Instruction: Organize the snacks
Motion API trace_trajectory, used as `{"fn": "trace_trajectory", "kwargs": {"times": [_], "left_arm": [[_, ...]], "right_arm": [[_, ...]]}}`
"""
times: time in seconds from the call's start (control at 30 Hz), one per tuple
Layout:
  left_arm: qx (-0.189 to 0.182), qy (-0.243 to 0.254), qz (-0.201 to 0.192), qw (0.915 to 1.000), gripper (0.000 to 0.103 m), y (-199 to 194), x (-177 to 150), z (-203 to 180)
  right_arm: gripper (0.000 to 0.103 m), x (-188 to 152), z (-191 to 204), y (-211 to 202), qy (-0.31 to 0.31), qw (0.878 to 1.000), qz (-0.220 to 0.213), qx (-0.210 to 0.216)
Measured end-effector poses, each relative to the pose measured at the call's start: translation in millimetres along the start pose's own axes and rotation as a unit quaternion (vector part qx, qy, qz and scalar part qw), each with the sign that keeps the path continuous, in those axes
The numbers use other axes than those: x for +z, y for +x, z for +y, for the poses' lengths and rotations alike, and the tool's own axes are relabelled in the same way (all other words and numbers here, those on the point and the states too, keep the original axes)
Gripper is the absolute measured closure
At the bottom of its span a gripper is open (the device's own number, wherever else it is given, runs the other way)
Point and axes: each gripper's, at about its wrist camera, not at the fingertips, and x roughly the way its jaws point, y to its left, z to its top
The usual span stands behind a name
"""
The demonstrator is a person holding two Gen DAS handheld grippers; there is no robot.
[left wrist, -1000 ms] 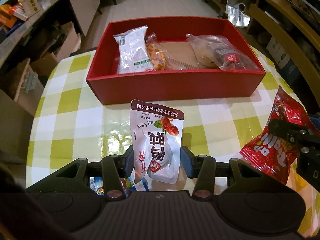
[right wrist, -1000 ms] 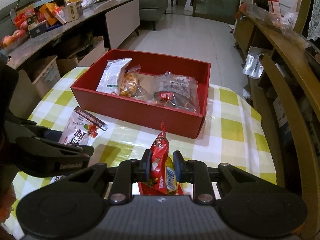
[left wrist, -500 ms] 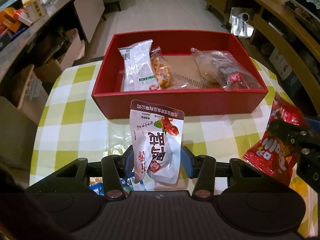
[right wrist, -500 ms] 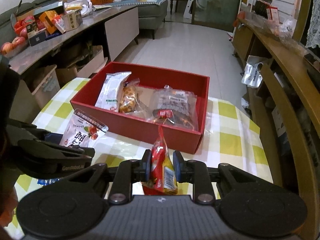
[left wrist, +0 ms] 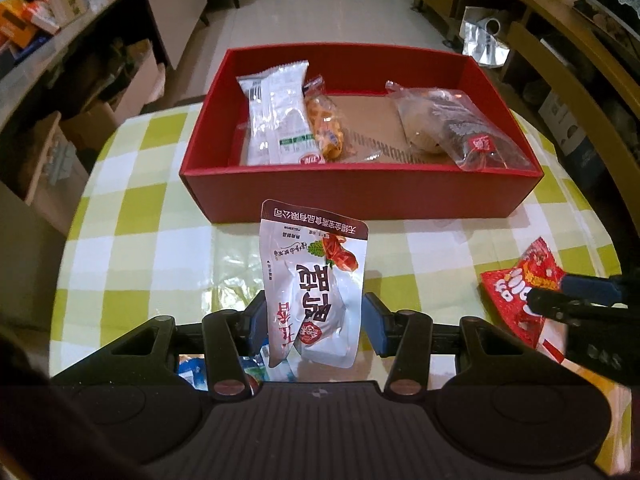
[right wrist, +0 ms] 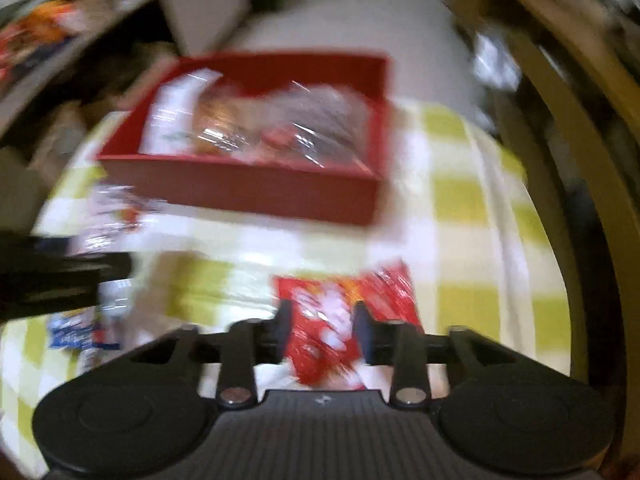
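Observation:
My left gripper (left wrist: 314, 316) is shut on a white snack pouch (left wrist: 316, 280) and holds it upright over the checked tablecloth, just in front of the red box (left wrist: 360, 192). The box holds a white pack (left wrist: 280, 116), an orange snack (left wrist: 324, 124) and a clear bag (left wrist: 452, 128). In the blurred right wrist view, my right gripper (right wrist: 320, 328) has its jaws opening, and a red snack packet (right wrist: 324, 320) lies flat between them on the table. The same red packet (left wrist: 516, 292) shows at the right of the left wrist view, under the right gripper (left wrist: 568, 300).
A blue packet (left wrist: 192, 372) lies on the table under my left gripper. A cluttered counter (left wrist: 48, 20) runs along the left. Wooden furniture (left wrist: 580, 40) stands close on the right. The round table's edge (left wrist: 76, 184) curves near the box on the left.
The right gripper dropped towards the table and its jaws parted; the red packet went from standing on edge in the grip to lying flat. The left gripper kept the white pouch.

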Motion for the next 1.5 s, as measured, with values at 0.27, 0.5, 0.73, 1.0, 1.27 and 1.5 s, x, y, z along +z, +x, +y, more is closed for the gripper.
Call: {"fn": "trace_trajectory", "kwargs": {"times": [0.27, 0.5, 0.73, 1.0, 1.27, 1.5], "left_arm": [[-0.026, 0.006, 0.012, 0.9996, 0.046, 8.1, -1.5, -11.2], [-0.017, 0.016, 0.005, 0.9997, 0.046, 8.5, 0.2, -9.0], [0.009, 0.036, 0.019, 0.9991, 0.046, 20.3, -1.9, -12.3], [0.020, 0.052, 0.032, 0.9979, 0.045, 28.4, -6.9, -18.8], [0.046, 0.073, 0.041, 0.9955, 0.045, 35.8, -10.5, -26.9], [0.057, 0.076, 0.037, 0.9948, 0.045, 35.5, -10.5, -24.5]], "right_arm": [[0.031, 6.8, -21.5, 21.8, 0.156, 0.985, 0.055, 0.048], [0.031, 32.8, -8.3, 40.5, 0.148, 0.986, 0.062, -0.039], [0.032, 40.5, 28.2, 55.7, 0.025, 0.993, 0.059, -0.099], [0.049, 21.2, 34.1, 39.3, -0.045, 0.996, 0.044, -0.064], [0.050, 9.0, 46.1, 25.7, -0.094, 0.992, 0.027, -0.076], [0.050, 5.2, 53.9, 13.0, -0.114, 0.990, 0.003, -0.078]]}}
